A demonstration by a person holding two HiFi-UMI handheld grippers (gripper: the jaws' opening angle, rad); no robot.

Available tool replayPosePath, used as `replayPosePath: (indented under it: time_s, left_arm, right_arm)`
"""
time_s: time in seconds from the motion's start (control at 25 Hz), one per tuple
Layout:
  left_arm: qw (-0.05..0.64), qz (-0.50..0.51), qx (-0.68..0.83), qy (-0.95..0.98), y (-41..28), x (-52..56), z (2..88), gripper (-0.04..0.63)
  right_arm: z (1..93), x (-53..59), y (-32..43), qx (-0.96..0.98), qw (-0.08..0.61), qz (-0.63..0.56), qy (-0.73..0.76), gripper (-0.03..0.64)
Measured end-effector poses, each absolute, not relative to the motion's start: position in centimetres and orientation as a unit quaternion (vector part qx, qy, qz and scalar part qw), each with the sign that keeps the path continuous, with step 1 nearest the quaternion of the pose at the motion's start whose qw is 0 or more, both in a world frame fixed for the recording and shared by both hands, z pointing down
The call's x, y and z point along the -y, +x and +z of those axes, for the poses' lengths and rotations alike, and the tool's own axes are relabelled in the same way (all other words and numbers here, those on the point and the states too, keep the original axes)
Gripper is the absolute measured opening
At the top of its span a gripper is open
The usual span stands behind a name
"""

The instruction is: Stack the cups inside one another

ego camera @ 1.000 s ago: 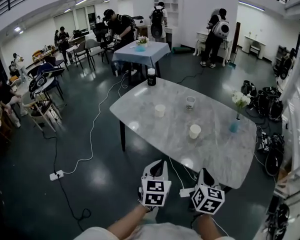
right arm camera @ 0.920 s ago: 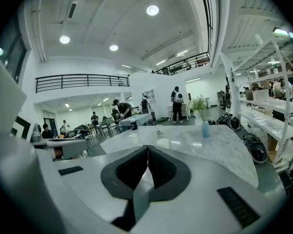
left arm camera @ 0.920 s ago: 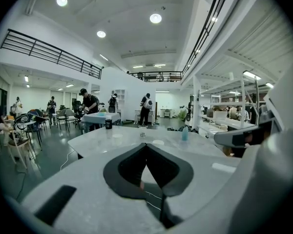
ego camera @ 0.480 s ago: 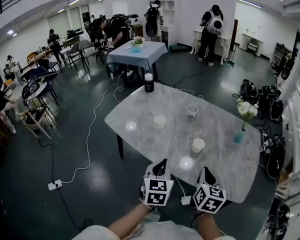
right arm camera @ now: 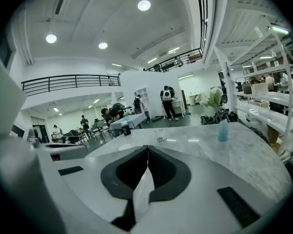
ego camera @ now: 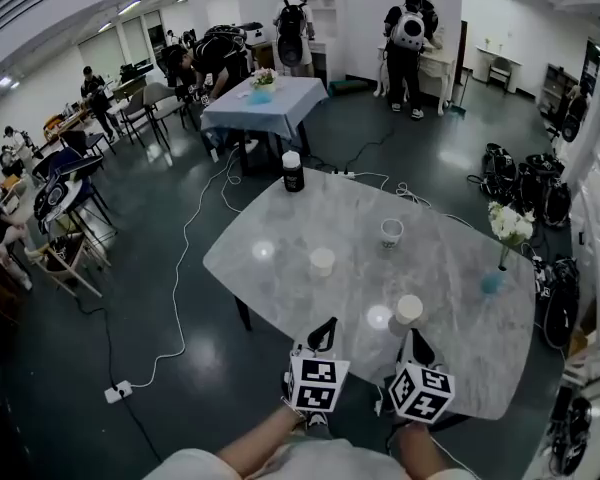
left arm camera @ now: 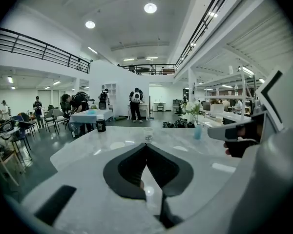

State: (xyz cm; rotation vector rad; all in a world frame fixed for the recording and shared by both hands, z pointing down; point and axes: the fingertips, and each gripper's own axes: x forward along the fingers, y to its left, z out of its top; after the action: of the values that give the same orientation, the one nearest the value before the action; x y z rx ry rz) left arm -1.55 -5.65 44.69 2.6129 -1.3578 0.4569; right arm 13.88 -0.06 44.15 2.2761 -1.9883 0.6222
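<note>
Three cups stand apart on the marble table [ego camera: 280,268]: a plain white cup [ego camera: 322,261] at the middle, a printed cup [ego camera: 391,232] farther back, and a white cup [ego camera: 409,309] nearest me on the right. My left gripper [ego camera: 326,328] hovers at the table's near edge, shut with nothing in it. My right gripper [ego camera: 416,338] is beside it, just short of the near cup, also shut and holding nothing. In the left gripper view the printed cup [left arm camera: 148,136] shows beyond the closed left gripper [left arm camera: 146,145]. In the right gripper view the same cup [right arm camera: 159,138] lies ahead of the right gripper [right arm camera: 147,148].
A black jar [ego camera: 293,171] stands at the table's far corner. A blue vase [ego camera: 493,281] with white flowers stands at the right edge. Cables run over the floor on the left, bags lie on the right, and people stand at tables farther back.
Both grippers, still shut, have moved forward together from short of the table to its near edge. The table and cups now lie closer in the head view.
</note>
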Motion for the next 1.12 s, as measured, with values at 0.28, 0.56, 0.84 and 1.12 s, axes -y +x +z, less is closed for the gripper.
replayPosePath:
  time_s: [0.28,0.56,0.84,1.12]
  left_arm:
    - [0.081,0.157,0.435,0.883,-1.0,10.5,45.1,-0.005]
    - [0.102,0.167,0.417,0.888,-0.1,13.0,46.4,-0.005]
    - [0.108,0.164,0.401,0.895,1.9,14.2,46.6,-0.005]
    - [0.120,0.164,0.403,0.892,4.4,16.8,47.1,-0.005]
  right_arm:
    - [44.9,4.4,14.0,0.628,0.030,0.211,0.748,0.008]
    - [45.1,6.2,14.5,0.617,0.037,0.216,0.756,0.008]
    - [45.4,7.4,15.4,0.613,0.040,0.222,0.757,0.008]
    - [45.4,10.6,17.2,0.627,0.052,0.215,0.747,0.008]
